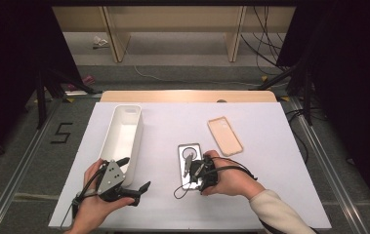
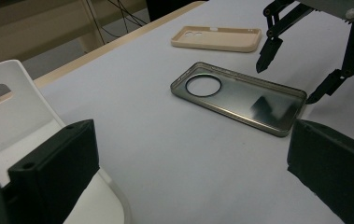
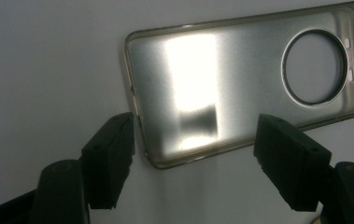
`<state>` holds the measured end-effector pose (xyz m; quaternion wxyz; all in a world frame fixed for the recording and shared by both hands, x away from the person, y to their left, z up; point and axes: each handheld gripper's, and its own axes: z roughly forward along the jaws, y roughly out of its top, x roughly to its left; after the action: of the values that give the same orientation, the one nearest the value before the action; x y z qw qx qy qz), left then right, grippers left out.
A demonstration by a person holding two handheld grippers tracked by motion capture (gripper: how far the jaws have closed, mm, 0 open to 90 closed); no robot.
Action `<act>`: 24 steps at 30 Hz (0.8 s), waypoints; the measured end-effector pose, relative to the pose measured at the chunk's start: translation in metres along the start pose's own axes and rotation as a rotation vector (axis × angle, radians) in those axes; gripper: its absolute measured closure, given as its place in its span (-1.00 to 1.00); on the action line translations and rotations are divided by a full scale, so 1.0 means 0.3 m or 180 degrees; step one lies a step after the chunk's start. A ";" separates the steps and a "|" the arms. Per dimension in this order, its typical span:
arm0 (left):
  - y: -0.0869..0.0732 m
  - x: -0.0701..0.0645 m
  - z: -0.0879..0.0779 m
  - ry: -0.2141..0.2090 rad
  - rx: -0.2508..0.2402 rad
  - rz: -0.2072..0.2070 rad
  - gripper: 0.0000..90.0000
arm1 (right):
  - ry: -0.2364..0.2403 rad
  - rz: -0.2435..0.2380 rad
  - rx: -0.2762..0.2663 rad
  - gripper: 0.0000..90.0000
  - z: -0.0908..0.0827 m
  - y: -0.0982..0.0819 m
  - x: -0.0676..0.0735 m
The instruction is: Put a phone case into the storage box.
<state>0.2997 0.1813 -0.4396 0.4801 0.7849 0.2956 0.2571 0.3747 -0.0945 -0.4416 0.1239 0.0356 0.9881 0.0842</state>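
The clear phone case (image 1: pixel 190 165) lies flat on the white counter (image 1: pixel 173 122), its inner side up and the round camera opening at the far end. The right hand-held gripper (image 1: pixel 191 168) is over the near end of this case. In the right gripper view its two black jaws stand wide apart, one on each side of the near corner of the clear phone case (image 3: pixel 240 88), and the pads do not press on it; nothing is held. The left hand-held gripper (image 1: pixel 136 176) rests low at the near left of the counter, just beside the near end of the white plastic bin (image 1: pixel 122 139). In the left gripper view its jaws are also far apart with only bare counter between them, and the white plastic bin (image 2: pixel 6 112) is at the left edge. A beige phone case (image 1: pixel 225 136) lies farther back to the right, apart from the clear one, also with its inner side up.
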 end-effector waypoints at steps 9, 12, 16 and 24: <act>0.000 0.003 0.000 -0.0004 -0.0010 -0.0009 -0.96 | -0.0017 -0.0077 0.0023 -0.32 0.020 0.016 0.002; -0.001 0.004 0.000 0.0000 -0.0012 -0.0012 -0.96 | -0.0004 -0.0122 0.0056 -0.31 0.033 0.036 0.007; 0.000 0.004 0.000 -0.0001 -0.0012 -0.0010 -0.96 | -0.0003 -0.0182 0.0059 -0.30 0.043 0.043 0.014; 0.000 0.002 0.002 -0.0013 -0.0009 -0.0006 -0.96 | 0.0012 -0.0251 0.0142 -0.26 0.059 0.052 0.020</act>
<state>0.3005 0.1814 -0.4397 0.4820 0.7845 0.2950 0.2554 0.3740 -0.0760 -0.4572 0.1244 -0.0008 0.9906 0.0574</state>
